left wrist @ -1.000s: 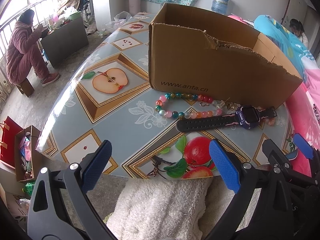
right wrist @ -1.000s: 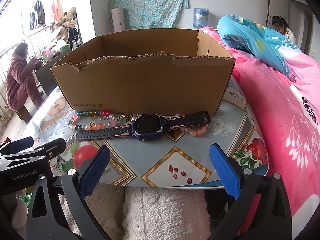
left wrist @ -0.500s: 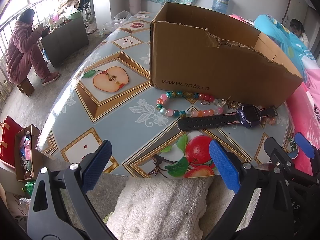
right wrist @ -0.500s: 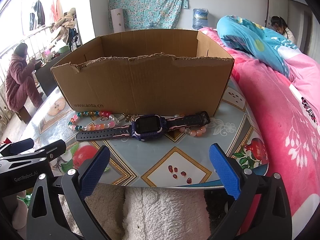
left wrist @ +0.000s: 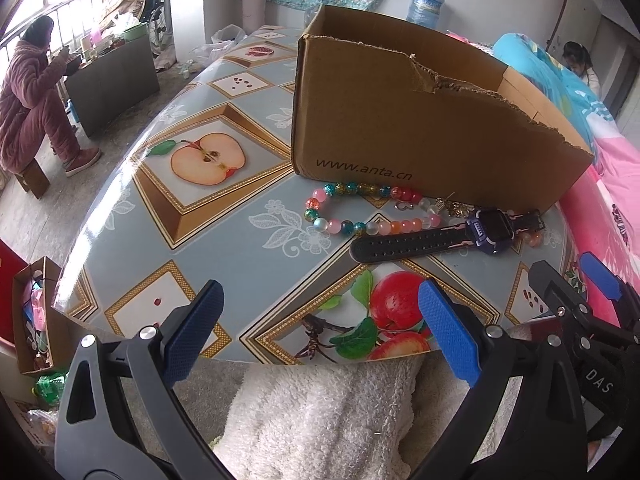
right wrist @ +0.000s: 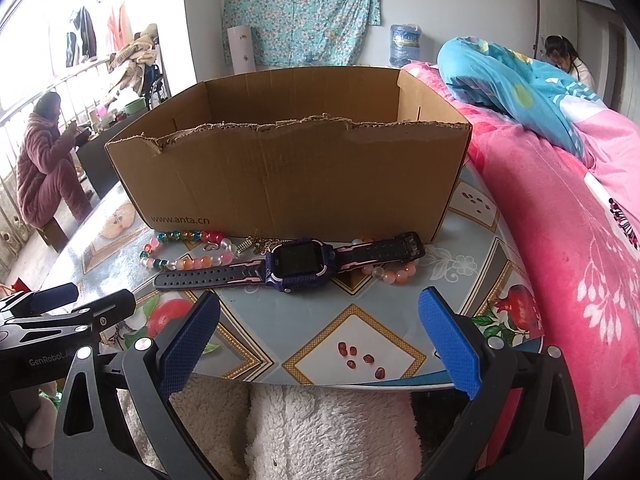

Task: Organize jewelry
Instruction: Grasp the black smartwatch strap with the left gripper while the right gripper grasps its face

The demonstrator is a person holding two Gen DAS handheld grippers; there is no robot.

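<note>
A purple watch with a black strap [right wrist: 298, 266] [left wrist: 490, 230] lies on the table in front of an open cardboard box [right wrist: 288, 176] [left wrist: 420, 128]. A multicoloured bead bracelet [right wrist: 186, 250] [left wrist: 360, 210] lies left of it, a small gold chain [right wrist: 260, 245] behind the watch, and pink-orange beads [right wrist: 390, 274] at its right. My left gripper [left wrist: 320, 332] is open and empty at the table's near edge. My right gripper [right wrist: 318, 332] is open and empty, near the edge, facing the watch.
The table [left wrist: 224, 220] has a fruit-patterned cover. A pink blanket and bed [right wrist: 568, 240] lie at the right. A white fluffy cloth [right wrist: 328, 432] is below the grippers. A person in pink [left wrist: 28, 100] sits far left. The left gripper's side shows in the right wrist view [right wrist: 68, 312].
Both grippers have risen and edged a little forward toward the table; the box and jewelry sit lower and closer in view. Nothing on the table has moved.
</note>
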